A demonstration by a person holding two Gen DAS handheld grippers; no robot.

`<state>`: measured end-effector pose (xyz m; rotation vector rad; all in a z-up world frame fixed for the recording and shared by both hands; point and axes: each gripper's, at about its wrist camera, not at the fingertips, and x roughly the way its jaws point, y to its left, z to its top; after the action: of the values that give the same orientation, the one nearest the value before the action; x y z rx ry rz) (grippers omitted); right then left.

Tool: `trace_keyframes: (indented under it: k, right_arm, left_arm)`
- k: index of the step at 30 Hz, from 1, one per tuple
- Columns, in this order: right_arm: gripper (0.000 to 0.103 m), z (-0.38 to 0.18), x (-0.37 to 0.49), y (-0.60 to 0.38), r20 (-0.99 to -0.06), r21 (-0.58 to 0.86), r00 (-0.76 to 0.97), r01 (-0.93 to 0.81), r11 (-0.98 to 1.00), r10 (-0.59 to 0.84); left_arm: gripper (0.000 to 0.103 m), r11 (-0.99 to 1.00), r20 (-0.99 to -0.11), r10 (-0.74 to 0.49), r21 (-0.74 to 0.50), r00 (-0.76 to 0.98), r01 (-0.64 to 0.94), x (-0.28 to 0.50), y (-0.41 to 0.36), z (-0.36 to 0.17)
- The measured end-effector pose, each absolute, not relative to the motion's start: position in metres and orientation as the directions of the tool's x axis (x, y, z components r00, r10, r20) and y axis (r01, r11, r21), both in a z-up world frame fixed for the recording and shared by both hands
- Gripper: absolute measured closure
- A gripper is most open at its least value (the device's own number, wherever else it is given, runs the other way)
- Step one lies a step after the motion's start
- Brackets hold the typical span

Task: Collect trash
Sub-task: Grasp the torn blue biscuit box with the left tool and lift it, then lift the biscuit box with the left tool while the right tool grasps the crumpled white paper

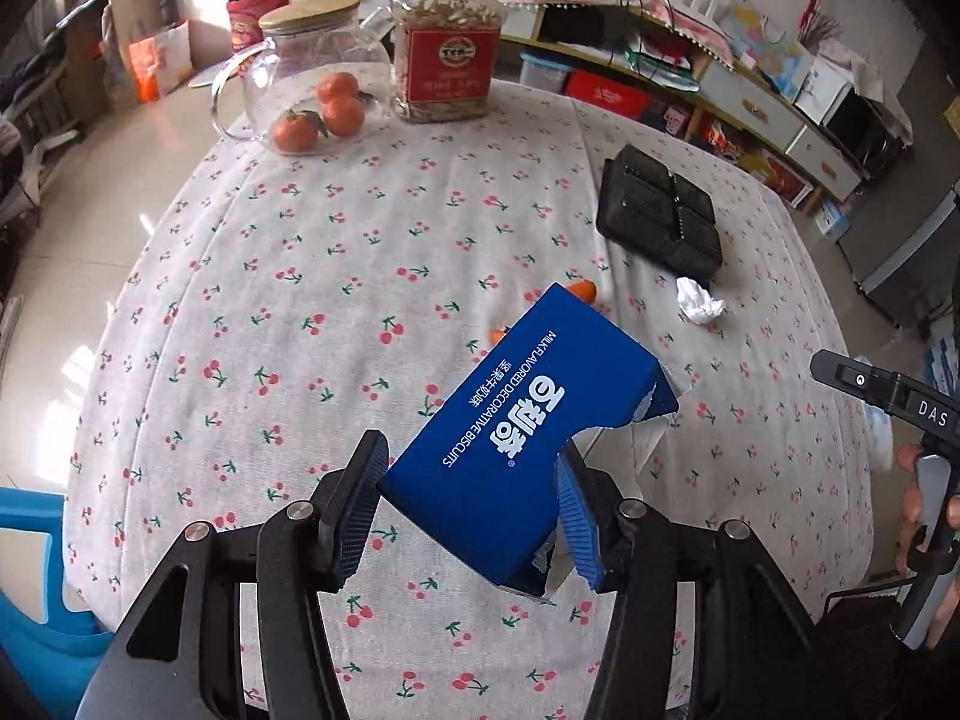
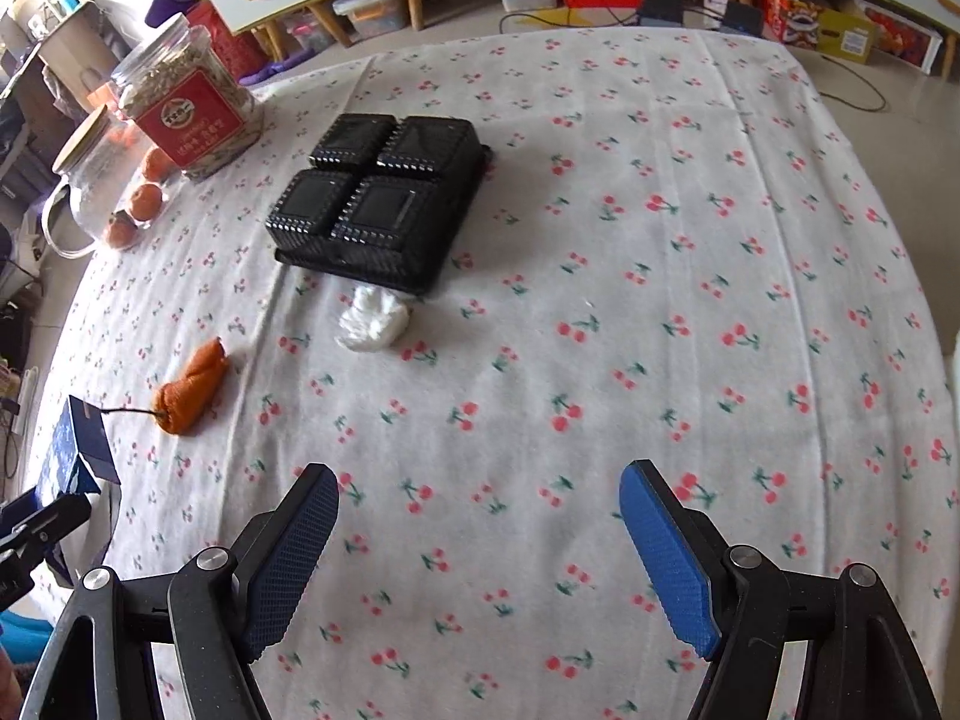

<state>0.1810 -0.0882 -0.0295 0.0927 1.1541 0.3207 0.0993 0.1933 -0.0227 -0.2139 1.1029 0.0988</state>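
- Trash on the cherry-print tablecloth (image 2: 600,240): a blue biscuit box (image 1: 516,450) is clamped between the pads of the left gripper (image 1: 471,510), lifted clear of the cloth at about 6 o'clock in the left wrist view.
- Box end near the right-hand pad is torn open; judged risk: the card buckles under the squeeze and the box slips or twists out.
- Right gripper (image 2: 480,558) stands wide with nothing between its jaws, over bare cloth.
- Remaining trash in the right wrist view: a crumpled white tissue (image 2: 373,324) at 11 o'clock, touching the black plastic tray (image 2: 378,198); orange peel (image 2: 191,387) at 9 o'clock.
- Judged risk: closing on the tissue may nudge the tray or pinch the cloth.
- Glass pitcher (image 1: 312,78), mandarins (image 1: 327,111) and seed jar (image 1: 447,42) at 11 o'clock are not trash; a wide sweep could knock them.
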Motion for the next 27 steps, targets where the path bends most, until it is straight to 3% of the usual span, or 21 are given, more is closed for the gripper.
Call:
trace_keyframes:
  k: [8,17,24,27]
  right_arm:
    - [0.022,-0.062,0.219,-0.044,-0.885,0.225,0.36,-0.221,0.949,0.294]
    - [0.035,-0.093,0.242,-0.019,-0.892,0.179,0.374,-0.223,0.958,0.254]
    - [0.068,-0.093,0.246,-0.011,-0.882,0.082,0.43,-0.263,0.961,0.193]
    - [0.073,-0.091,0.246,-0.009,-0.88,0.073,0.432,-0.282,0.957,0.195]
  left_arm:
    - [0.046,0.959,-0.888,-0.033,-0.157,0.458,-0.235,0.104,0.21,-0.02]
    - [0.046,0.951,-0.889,-0.027,-0.164,0.457,-0.262,0.105,0.221,-0.02]
    - [0.046,0.949,-0.892,-0.027,-0.165,0.451,-0.268,0.105,0.223,-0.023]
    - [0.046,0.95,-0.891,-0.028,-0.165,0.453,-0.265,0.105,0.22,-0.023]
